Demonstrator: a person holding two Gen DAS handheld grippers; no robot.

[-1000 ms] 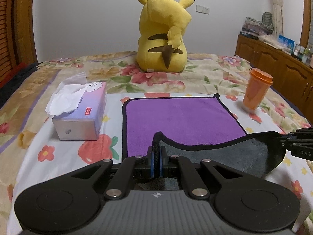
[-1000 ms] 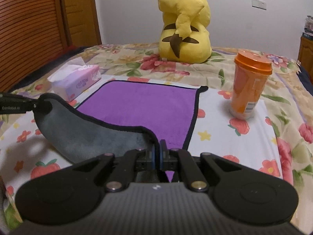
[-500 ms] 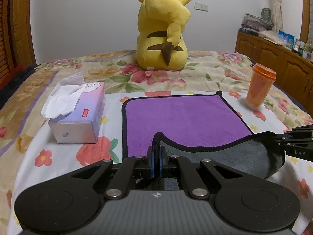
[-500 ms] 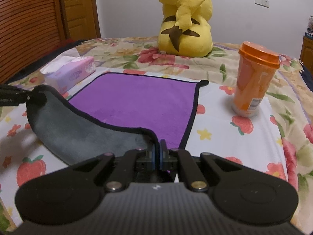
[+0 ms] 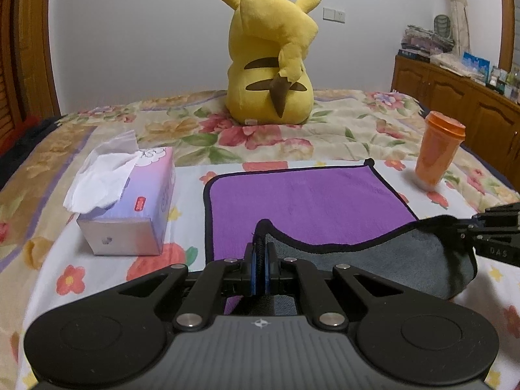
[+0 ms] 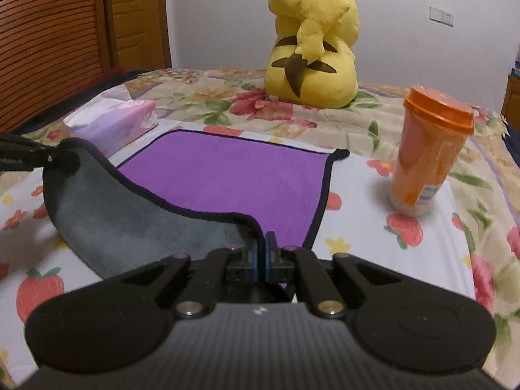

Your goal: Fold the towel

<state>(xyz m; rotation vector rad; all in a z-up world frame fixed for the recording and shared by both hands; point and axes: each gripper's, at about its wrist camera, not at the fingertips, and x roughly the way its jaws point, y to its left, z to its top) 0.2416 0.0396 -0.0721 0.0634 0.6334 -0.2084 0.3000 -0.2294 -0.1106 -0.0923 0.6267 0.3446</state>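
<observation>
At the far left sits the tissue box (image 5: 130, 201), just beside the towel's left edge and apart from it. The left gripper (image 5: 259, 260) is pressed together on the near-left corner of the towel (image 5: 305, 201), the black hem caught between its blue pads. The towel lies on the flowered bedspread (image 5: 42, 169), purple face up over its far part, while the near edge is lifted and turned so the grey underside shows in a sagging band between the two tools. The right gripper (image 6: 261, 260) pinches the near-right corner the same way.

To do this fold well, I judge both corners should travel toward the far edge level with each other — if one leads, the hem will skew. Keeping the span between them taut would take out the sag and stop the grey band from bunching. Aim each near corner onto its far corner, staying clear of the orange cup (image 6: 429, 149) at the right — it looks tall and tippable.
</observation>
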